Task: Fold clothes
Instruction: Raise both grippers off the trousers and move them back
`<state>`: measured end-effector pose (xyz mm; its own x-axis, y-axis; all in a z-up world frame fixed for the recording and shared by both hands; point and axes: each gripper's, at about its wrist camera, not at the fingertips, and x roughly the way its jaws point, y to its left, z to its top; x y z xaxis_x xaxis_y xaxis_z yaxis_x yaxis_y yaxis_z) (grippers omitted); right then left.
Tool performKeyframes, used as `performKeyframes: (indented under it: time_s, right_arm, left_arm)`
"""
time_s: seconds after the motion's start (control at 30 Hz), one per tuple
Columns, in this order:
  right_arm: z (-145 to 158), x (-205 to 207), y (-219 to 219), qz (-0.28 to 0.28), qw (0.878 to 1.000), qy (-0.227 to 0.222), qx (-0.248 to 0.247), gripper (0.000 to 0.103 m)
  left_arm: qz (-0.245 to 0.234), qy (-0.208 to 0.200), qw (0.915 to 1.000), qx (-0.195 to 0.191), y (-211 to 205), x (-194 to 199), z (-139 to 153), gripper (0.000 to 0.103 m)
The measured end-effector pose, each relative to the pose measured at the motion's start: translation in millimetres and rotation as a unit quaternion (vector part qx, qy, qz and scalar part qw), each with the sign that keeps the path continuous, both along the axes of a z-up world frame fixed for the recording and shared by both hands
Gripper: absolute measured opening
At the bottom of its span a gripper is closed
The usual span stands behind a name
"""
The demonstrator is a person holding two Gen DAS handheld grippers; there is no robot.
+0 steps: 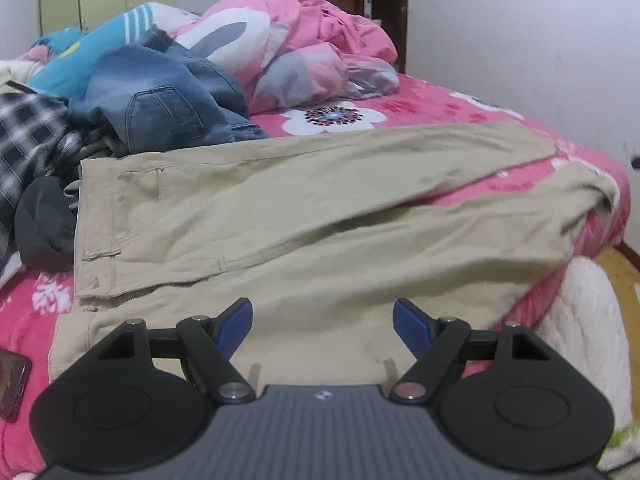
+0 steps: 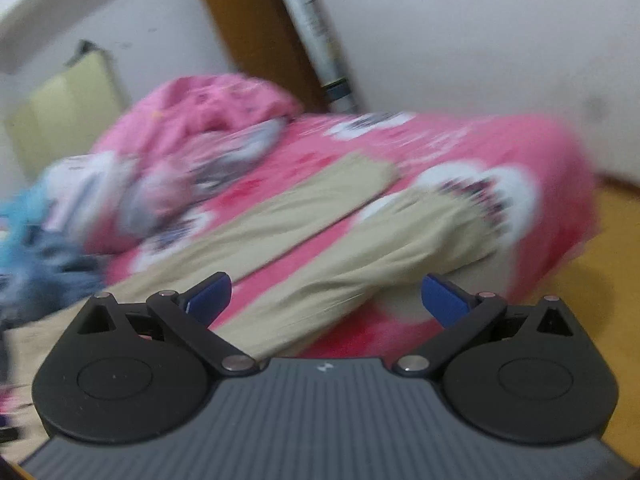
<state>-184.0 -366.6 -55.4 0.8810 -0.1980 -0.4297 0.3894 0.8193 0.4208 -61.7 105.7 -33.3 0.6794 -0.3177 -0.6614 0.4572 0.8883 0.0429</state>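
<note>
the tan pants (image 1: pixel 280 216) lie spread flat on the pink bed (image 1: pixel 420 100), waist to the left, both legs running out to the right w/ a gap between them. the near leg's end hangs a bit over the bed edge. flat like this they are easy to fold, but no fold shows in them now.

left gripper (image 1: pixel 322 322) hangs just over the near side of the pants, fingers wide apart, holding nothing. right gripper (image 2: pixel 326 300) is spread too and empty, above the near leg (that view is blurry).

jeans (image 1: pixel 160 96) and a plaid shirt (image 1: pixel 28 140) sit bunched in a pile past the waist. a phone (image 1: pixel 12 384) lies by the bed edge.
</note>
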Motion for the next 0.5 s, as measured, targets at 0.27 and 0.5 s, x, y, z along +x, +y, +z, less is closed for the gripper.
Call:
performKeyframes:
  time_s: [0.27, 0.5]
  right_arm:
    - [-19.3, 33.3, 10.2, 0.036, 0.992, 0.011, 0.117, 0.102]
    - [-74.0, 26.4, -24.7, -0.041, 0.959, 0.017, 0.279, 0.087]
  left_arm:
    - [-0.02, 0.058, 0.9979, -0.023, 15.3, -31.8, -23.1, 0.078]
    - [-0.057, 0.05, 0.9971, -0.002, 5.6, -45.6, -37.2, 0.077]
